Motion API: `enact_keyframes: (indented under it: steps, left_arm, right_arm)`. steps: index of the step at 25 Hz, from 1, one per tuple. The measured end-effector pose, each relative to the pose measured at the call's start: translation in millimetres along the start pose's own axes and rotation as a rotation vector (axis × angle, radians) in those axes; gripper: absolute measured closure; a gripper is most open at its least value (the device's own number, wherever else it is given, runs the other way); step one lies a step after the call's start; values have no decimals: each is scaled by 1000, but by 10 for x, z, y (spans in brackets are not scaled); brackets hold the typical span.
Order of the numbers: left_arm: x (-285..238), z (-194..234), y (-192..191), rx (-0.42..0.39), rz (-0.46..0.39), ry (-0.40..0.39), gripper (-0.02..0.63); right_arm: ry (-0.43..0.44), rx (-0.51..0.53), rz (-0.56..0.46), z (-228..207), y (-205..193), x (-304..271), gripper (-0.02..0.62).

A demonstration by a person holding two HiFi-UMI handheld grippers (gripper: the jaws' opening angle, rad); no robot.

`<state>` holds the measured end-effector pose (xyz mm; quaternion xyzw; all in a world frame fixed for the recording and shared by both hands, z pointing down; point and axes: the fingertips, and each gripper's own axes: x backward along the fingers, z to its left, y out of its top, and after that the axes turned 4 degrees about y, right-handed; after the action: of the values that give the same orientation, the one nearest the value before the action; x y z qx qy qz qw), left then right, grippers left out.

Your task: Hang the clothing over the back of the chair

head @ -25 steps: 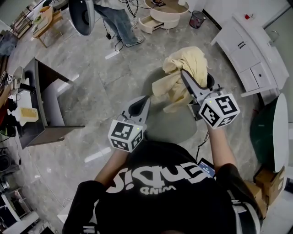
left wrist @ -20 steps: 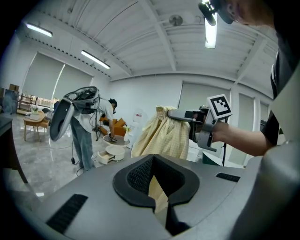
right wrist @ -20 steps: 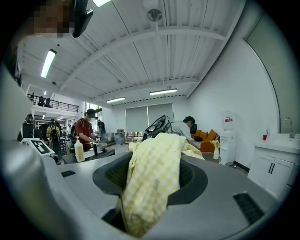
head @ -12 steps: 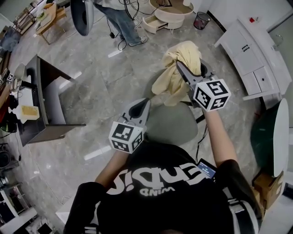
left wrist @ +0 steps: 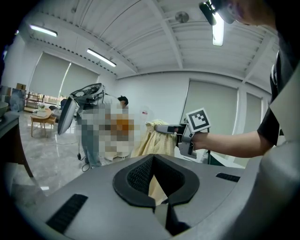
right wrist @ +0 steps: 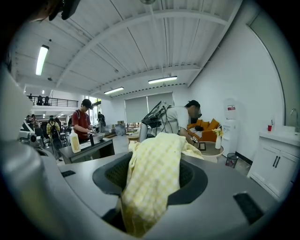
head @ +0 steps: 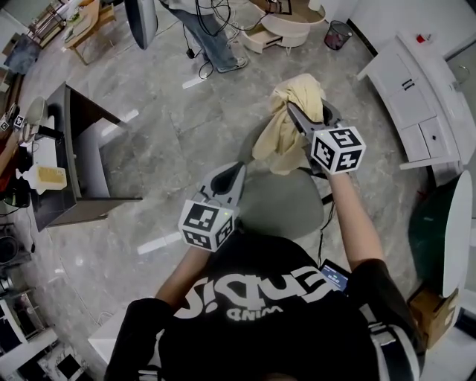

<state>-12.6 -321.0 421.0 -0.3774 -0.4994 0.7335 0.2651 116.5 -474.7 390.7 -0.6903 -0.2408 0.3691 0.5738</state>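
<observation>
A pale yellow checked garment [head: 286,123] hangs bunched from my right gripper [head: 301,123], whose jaws are shut on it. It dangles over the far edge of the grey chair seat [head: 279,205]; the chair's back is mostly hidden behind the gripper and cloth. In the right gripper view the garment [right wrist: 152,183] spills out between the jaws of the right gripper [right wrist: 154,161]. My left gripper [head: 235,168] hovers over the near left of the seat, shut and empty. The left gripper view shows the left gripper [left wrist: 152,159] with the garment [left wrist: 150,140] hanging from the right gripper [left wrist: 164,128] beyond.
A dark desk [head: 74,149] stands at the left. White cabinets [head: 416,82] line the right wall. A person [head: 212,33] stands beyond the chair, near a round white table [head: 286,22] and a waste bin [head: 340,33]. Grey marble floor surrounds the chair.
My right gripper has carried the garment farther from me and lower, toward the far side of the chair. The left gripper has stayed about where it was.
</observation>
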Motion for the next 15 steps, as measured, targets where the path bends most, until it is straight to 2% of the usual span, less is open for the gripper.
enact_keyframes:
  steps: [5,15]
  left_arm:
    - [-36,36,-22,6,14,13,592]
    - [-94,103,-97,2,52,31,592]
  right_arm:
    - [-11,-25,31,-94,-225,-124,388]
    - [-28,-82,123,-258,-925,-428,388]
